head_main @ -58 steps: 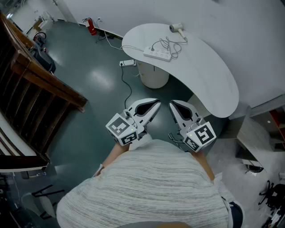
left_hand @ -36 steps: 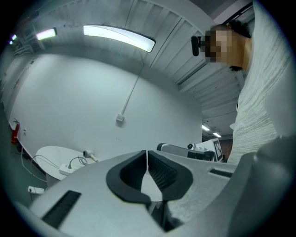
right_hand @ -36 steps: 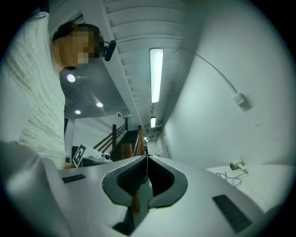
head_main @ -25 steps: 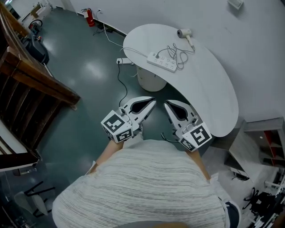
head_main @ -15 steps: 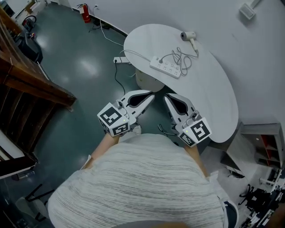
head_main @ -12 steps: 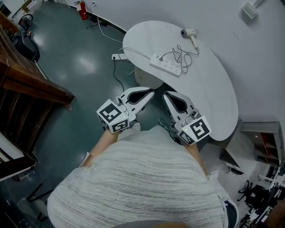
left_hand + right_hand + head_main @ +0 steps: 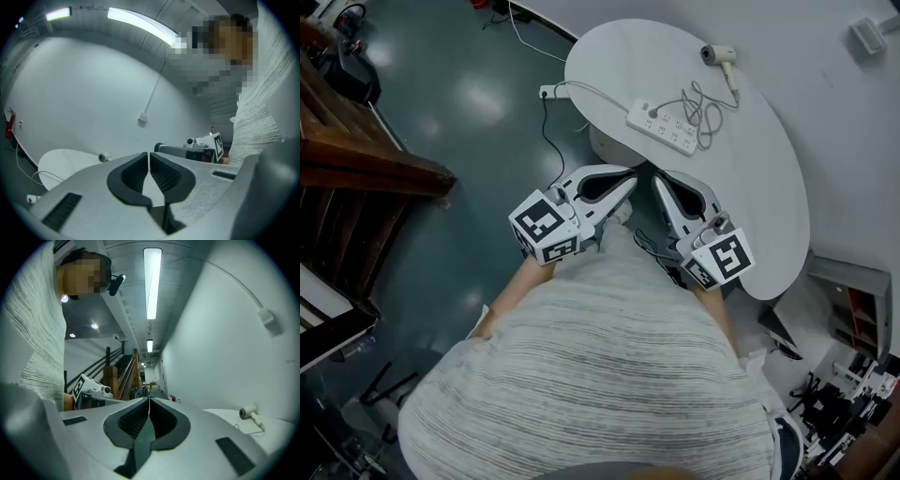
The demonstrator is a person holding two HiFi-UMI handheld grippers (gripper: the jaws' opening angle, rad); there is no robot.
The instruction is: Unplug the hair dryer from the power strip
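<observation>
White and light, the dryer [image 7: 718, 56] lies on the table's [image 7: 759, 197] far side, its limp cord [image 7: 705, 105] coiled beside the strip [image 7: 663, 128], so I'd pinch the stiff plug (too small to see), not the cord; the left gripper [image 7: 626, 180] and right gripper [image 7: 660, 178] have their fingers pressed together, empty.

The counter [image 7: 750, 187] stands far ahead, against the wall on the right. On it, toward its left edge, lies the power strip [image 7: 664, 128]. The hair dryer [image 7: 719, 56] lies farther back and to the right, close to the wall, with its cord [image 7: 705, 101] looped between the two. Nearer than the counter, the left gripper [image 7: 628, 178] and right gripper [image 7: 659, 178] sit side by side over the floor [image 7: 478, 103]. A wooden stair rail [image 7: 375, 169] stands far left.
</observation>
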